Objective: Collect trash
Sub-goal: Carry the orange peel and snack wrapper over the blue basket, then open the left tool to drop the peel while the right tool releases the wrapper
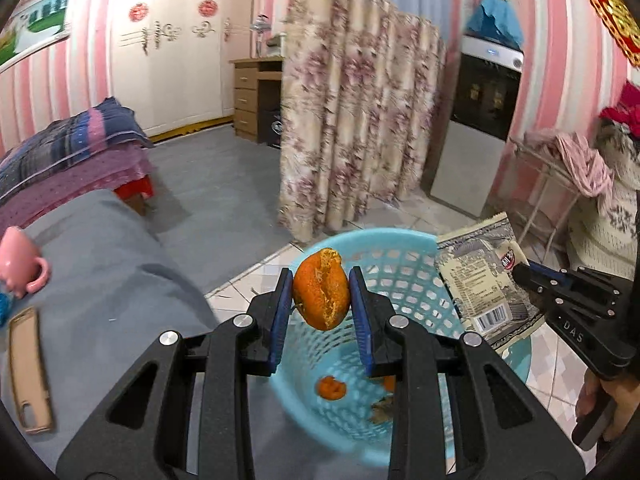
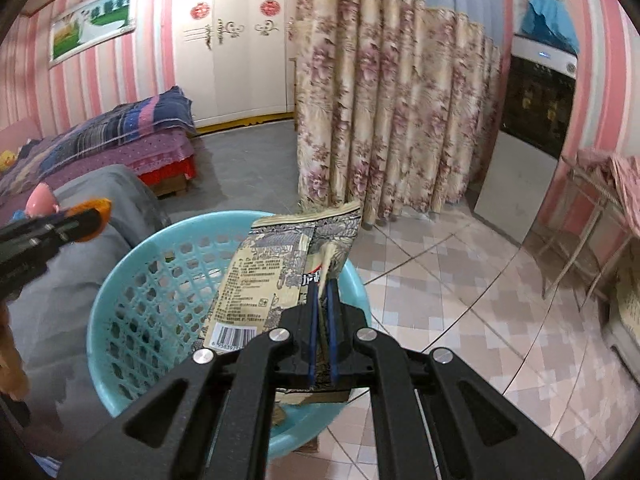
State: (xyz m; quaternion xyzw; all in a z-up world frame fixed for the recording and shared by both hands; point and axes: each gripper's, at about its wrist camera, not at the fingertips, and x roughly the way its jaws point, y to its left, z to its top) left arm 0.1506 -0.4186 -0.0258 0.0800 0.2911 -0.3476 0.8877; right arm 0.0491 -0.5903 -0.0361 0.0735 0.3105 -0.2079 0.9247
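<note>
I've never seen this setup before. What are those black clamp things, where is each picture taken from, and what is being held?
There is no robot here: a person carries a hand-held black tool in each hand, each with a fisheye camera looking along its two blue-padded fingers. The left tool is shut on an orange peel, above the blue basket. The right tool pinches a printed snack wrapper over that basket's rim. More peel pieces lie in the basket's bottom. On the grey surface beside it sit a pink cup and a beige phone case.
</note>
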